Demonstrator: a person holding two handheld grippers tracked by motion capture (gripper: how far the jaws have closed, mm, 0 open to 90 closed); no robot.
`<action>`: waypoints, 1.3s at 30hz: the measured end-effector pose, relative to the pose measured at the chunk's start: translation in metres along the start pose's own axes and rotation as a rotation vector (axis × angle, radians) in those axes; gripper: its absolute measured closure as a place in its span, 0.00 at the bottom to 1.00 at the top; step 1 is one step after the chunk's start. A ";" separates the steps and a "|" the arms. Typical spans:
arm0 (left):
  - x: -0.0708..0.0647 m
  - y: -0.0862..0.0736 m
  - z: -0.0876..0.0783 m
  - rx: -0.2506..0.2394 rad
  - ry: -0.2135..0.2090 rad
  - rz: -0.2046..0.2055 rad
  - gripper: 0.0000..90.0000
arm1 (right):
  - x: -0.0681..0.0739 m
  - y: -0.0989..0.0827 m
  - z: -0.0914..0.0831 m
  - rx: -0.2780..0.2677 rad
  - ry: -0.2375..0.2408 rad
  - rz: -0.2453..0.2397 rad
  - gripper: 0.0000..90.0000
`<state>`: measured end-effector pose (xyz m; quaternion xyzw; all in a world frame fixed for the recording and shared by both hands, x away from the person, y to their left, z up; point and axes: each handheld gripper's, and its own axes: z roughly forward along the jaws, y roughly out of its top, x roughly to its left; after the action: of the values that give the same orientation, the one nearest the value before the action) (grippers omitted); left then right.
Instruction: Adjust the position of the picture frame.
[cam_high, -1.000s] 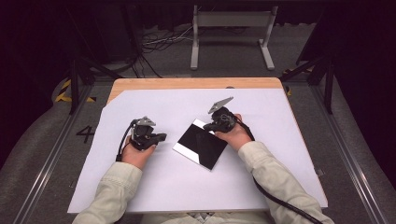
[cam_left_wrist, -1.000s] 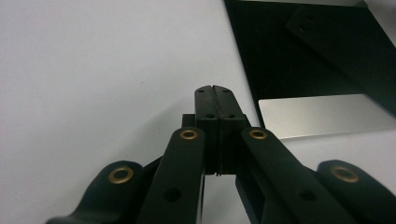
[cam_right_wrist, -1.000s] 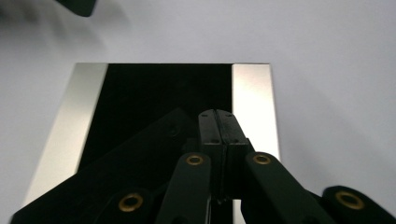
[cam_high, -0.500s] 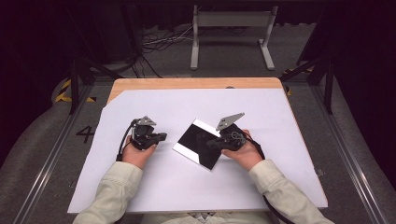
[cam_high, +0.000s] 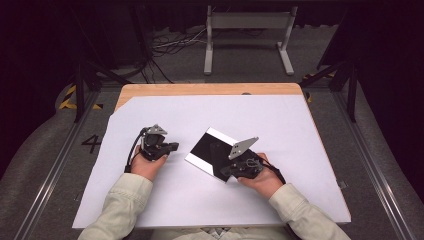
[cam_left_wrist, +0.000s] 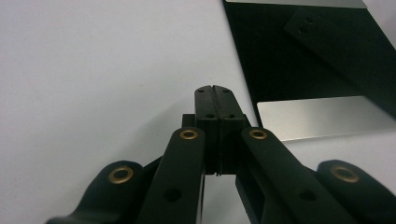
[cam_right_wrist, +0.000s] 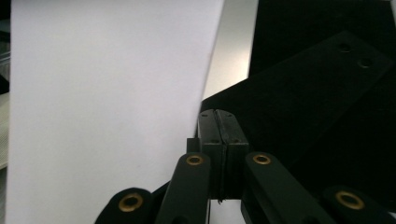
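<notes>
Right tongs (cam_high: 229, 170) closed, empty, nosing onto the black panel's (cam_high: 210, 150) near corner at five o'clock — left tongs (cam_high: 172, 146) closed, empty, waiting beside it.

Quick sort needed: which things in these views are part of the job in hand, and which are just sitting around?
In the job:
- flat black glossy square panel with silver edge strips
- right gripper, jaws shut, at the panel's near corner
- left gripper, jaws shut, beside the panel

Just around:
- white sheet covering the table
- wooden tabletop edge
- grey metal stand on the floor behind
- floor cables
</notes>
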<state>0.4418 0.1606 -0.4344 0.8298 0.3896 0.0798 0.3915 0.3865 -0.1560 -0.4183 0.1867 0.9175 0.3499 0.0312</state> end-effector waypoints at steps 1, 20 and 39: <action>0.000 0.000 0.000 0.001 -0.002 -0.003 1.00 | 0.002 -0.001 0.000 0.003 0.004 -0.006 1.00; 0.000 0.000 0.001 0.000 0.003 -0.005 1.00 | 0.022 -0.005 0.014 0.082 0.007 -0.060 1.00; -0.002 0.001 0.008 0.017 0.001 0.008 0.99 | -0.013 -0.014 0.003 0.075 -0.138 0.033 1.00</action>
<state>0.4441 0.1545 -0.4387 0.8347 0.3871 0.0783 0.3838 0.3946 -0.1684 -0.4310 0.2265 0.9223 0.3022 0.0819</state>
